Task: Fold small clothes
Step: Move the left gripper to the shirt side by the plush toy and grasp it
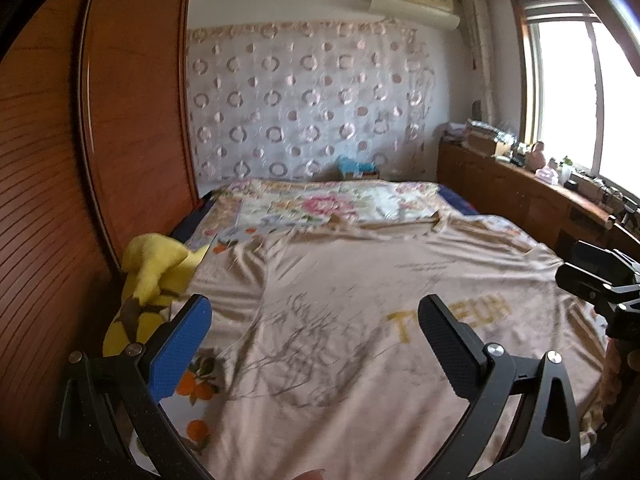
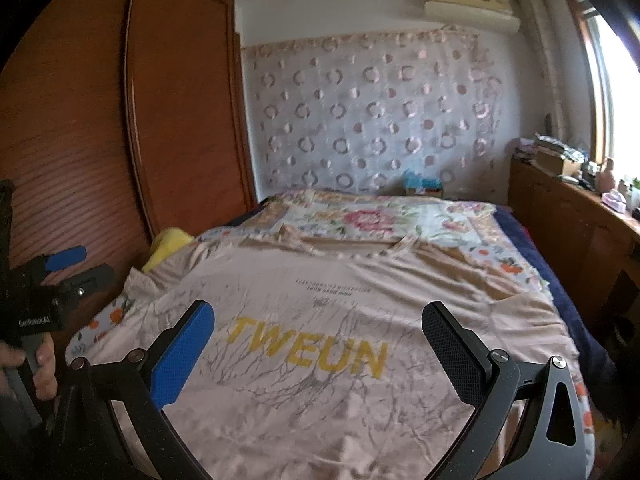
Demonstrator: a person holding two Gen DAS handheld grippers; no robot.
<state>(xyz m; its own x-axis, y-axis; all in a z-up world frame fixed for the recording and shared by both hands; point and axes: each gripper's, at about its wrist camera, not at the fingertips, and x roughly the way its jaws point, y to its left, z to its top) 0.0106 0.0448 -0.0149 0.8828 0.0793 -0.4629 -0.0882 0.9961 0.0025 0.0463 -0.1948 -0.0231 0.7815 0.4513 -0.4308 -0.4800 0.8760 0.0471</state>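
T-shirt (image 2: pixel 320 340) flat beneath spread right gripper (image 2: pixel 318 336)

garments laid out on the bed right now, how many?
1: a pink T-shirt with yellow lettering, spread flat across the near bed, collar toward the far wall. Others could lie hidden beneath it.

Bed (image 2: pixel 568 320) under a floral sheet (image 2: pixel 360 216); on it, spread flat, a beige T-shirt (image 2: pixel 320 320) printed TWEUN, and a yellow plush toy (image 1: pixel 156 276) at the left edge.
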